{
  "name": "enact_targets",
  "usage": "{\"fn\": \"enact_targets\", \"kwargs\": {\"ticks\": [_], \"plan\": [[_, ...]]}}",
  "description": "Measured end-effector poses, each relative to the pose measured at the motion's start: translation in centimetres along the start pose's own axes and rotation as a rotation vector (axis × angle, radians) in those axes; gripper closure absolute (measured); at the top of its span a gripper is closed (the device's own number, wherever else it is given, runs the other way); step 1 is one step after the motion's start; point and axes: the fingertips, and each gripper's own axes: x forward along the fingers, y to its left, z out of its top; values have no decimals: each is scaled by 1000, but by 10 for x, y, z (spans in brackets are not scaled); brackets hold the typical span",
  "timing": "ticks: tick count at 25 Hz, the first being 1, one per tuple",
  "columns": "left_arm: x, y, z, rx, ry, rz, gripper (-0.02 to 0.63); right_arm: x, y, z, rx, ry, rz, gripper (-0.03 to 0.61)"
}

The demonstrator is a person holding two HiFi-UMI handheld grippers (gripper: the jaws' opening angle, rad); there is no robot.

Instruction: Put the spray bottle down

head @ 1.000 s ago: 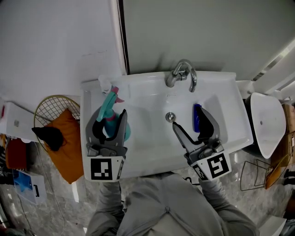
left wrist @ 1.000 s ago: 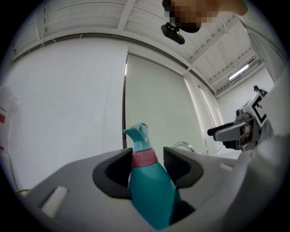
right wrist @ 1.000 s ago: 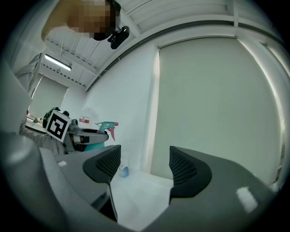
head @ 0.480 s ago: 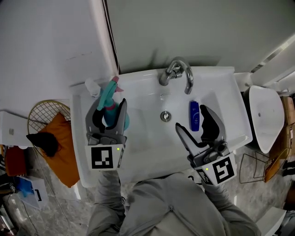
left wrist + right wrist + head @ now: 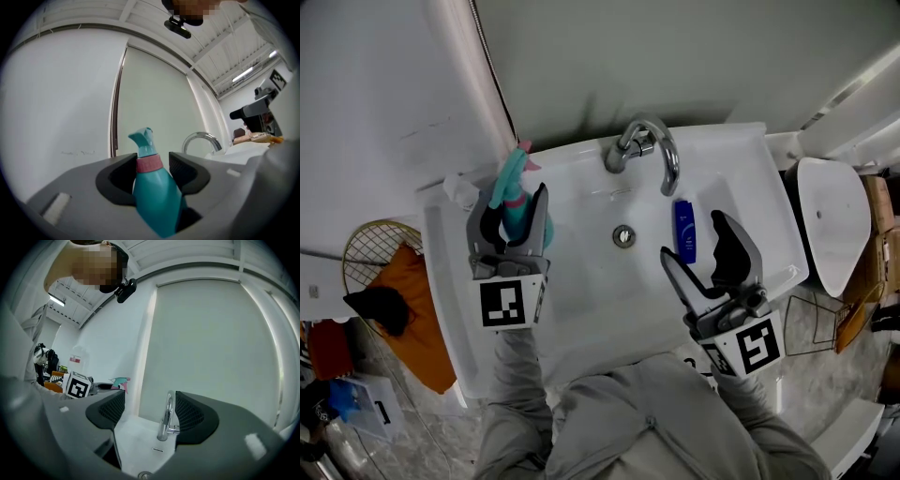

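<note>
A teal spray bottle (image 5: 510,190) with a pink collar stands upright over the white sink's (image 5: 581,328) back left part. My left gripper (image 5: 512,201) is shut on it just below the collar. In the left gripper view the spray bottle (image 5: 154,197) fills the gap between the pads of the left gripper (image 5: 152,169). Whether its base touches the sink is hidden. My right gripper (image 5: 694,236) hangs open over the basin's right side with nothing in it; in its own view the right gripper (image 5: 150,411) frames the faucet (image 5: 166,420).
A chrome faucet (image 5: 645,150) arches over the basin, with the drain (image 5: 623,235) below. A blue tube (image 5: 683,231) lies in the basin beside my right gripper. A small white object (image 5: 459,191) sits at the sink's back left corner. A wire basket (image 5: 375,246) stands at left, a white bin (image 5: 828,225) at right.
The left gripper has carried the spray bottle toward the sink's back left corner. The right gripper has drawn off the blue tube, to the right and nearer me.
</note>
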Motion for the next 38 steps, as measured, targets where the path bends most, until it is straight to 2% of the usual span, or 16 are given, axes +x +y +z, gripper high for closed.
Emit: {"fn": "enact_targets", "kwargs": {"ticks": [3,10,19,34,38], "plan": [[13,3,-9,16,-7,-1,351,5,-7,-7,4,16,-10,245],[42,4,-21,-8,-4,-16,351,14,-25,-18,1,45,-46,245],[72,9,-39,-2,-16,-7,351,26,-45,-26,-26,78,-79,245],[94,17,-74,-25,-35,-6,353,40,-45,-42,-19,114,-80,245],[96,23,-81,16,-66,2,353,41,-44,-46,-15,125,-81,245]]}}
